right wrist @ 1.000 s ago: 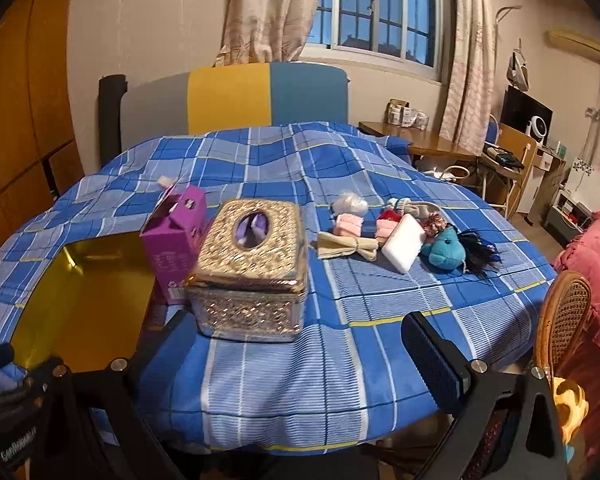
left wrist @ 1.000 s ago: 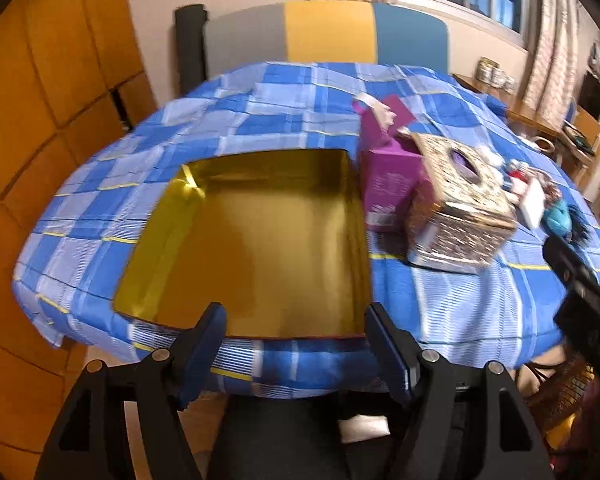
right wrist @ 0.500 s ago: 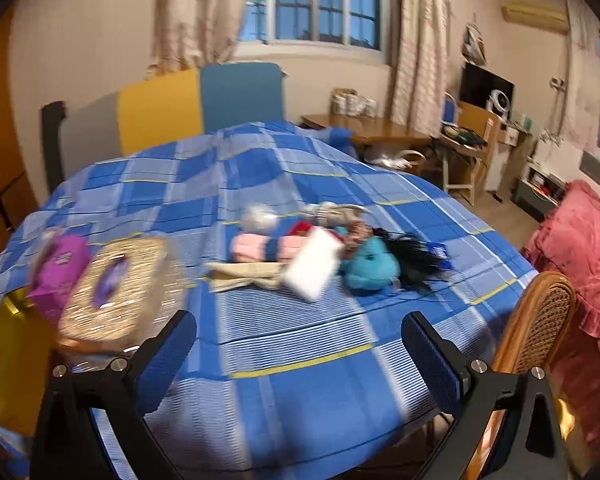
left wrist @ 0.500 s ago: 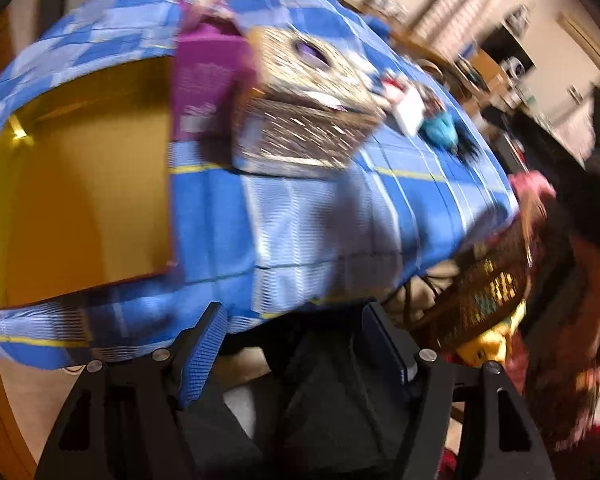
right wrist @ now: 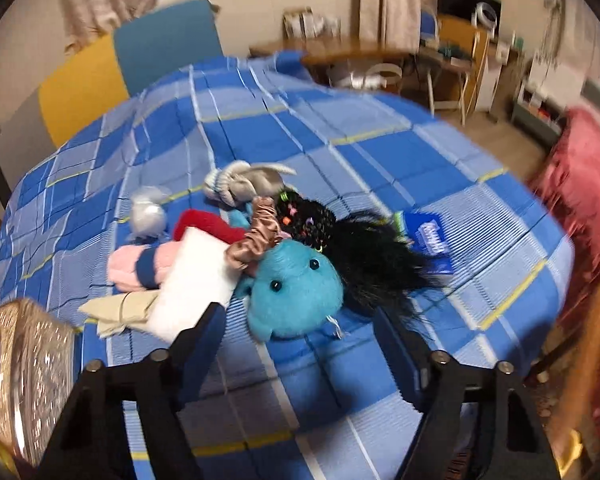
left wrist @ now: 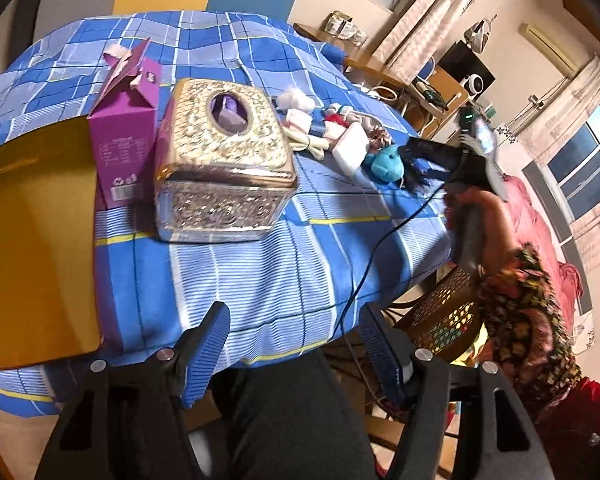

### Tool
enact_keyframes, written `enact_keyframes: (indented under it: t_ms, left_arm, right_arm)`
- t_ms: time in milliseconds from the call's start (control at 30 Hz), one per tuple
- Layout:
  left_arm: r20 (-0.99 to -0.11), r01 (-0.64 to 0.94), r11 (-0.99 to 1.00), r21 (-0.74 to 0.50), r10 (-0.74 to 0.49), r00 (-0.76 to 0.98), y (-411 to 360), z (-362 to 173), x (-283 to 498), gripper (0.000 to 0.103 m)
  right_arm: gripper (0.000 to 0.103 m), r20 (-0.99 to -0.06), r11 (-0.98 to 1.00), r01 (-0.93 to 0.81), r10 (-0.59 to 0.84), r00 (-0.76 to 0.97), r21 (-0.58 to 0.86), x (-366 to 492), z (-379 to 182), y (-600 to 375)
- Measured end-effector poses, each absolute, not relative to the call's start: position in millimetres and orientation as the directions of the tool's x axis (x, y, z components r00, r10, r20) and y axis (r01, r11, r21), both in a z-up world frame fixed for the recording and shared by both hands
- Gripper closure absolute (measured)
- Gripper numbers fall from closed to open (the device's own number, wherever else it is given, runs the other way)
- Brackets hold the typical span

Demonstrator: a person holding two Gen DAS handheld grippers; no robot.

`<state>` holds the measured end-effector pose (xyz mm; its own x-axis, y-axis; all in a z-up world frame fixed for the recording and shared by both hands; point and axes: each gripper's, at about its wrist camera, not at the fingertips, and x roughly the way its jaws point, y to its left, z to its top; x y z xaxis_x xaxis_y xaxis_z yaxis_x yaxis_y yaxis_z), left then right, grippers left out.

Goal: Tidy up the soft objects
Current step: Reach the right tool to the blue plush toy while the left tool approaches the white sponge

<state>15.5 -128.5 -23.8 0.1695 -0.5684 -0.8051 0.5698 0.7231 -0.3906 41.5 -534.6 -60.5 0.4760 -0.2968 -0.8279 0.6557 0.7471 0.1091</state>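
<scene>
hovering over the near edge of the blue plaid tablecloth [right wrist: 380,128], the right gripper [right wrist: 300,344] points down at a heap of soft things; its jaws are closing with nothing pressed between the pads, and the teal plush toy [right wrist: 296,288] lies just past the fingertips, in line with the gap. touching the plush are a white pillow-like pad [right wrist: 196,280], a tan satin scrunchie [right wrist: 256,240] and a black furry piece with coloured specks [right wrist: 340,244]. behind them lie a pink roll with a dark blue band [right wrist: 140,264], a red soft item [right wrist: 204,224], a grey knotted cloth [right wrist: 248,184] and a silvery grey puff [right wrist: 148,212]; a beige folded cloth [right wrist: 120,308] sits beside the pad.

the left gripper [left wrist: 296,348] hangs at the table's front edge, its jaws also closing and empty, above the person's dark trouser leg [left wrist: 292,420]. ahead of it stands an ornate gold tissue box [left wrist: 224,160], a purple carton [left wrist: 124,140] touching its left side, and an open gold tray [left wrist: 28,240] further left. the soft heap lies beyond the tissue box, on its right.
</scene>
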Motion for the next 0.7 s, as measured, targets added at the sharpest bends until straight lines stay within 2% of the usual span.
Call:
enact_keyframes:
  t_ms: [167,267,333,433,667,700]
  left_arm:
    - [-0.807,0.627,0.679,-0.380,-0.575,0.134,-150.5,-23.9,11.4,0.036]
    - [-0.798,0.654,0.646,-0.394,-0.594,0.106,-165.8,-23.3,10.3,0.034]
    - [-0.796,0.673,0.625,-0.396,-0.599,0.089,-174.9,-22.6,9.1,0.033]
    - [-0.808,0.718,0.600,-0.352,-0.582,0.091,-199.3,-18.6,7.8,0.029]
    - [-0.825,0.777,0.582,-0.240,-0.544,0.152,-254.4,-14.8,19.1,0.028]
    - [-0.829,0.776,0.592,-0.220,-0.533,0.171,-263.2,-15.0,24.5,0.028]
  right_arm:
    - [0.038,-0.855,0.750,0.650,-0.251,0.454,0.125,57.7,-88.7,-551.9]
    - [0.042,-0.861,0.745,0.640,-0.188,0.472,0.188,61.7,-96.8,-558.2]
    - [0.049,-0.862,0.755,0.632,-0.194,0.469,0.174,63.0,-97.4,-557.0]
    - [0.057,-0.852,0.764,0.621,-0.200,0.484,0.174,62.1,-94.6,-554.0]
    - [0.064,-0.789,0.756,0.578,-0.136,0.599,0.309,42.3,-78.3,-550.9]
    - [0.080,-0.770,0.756,0.570,-0.141,0.622,0.321,38.8,-73.4,-549.8]
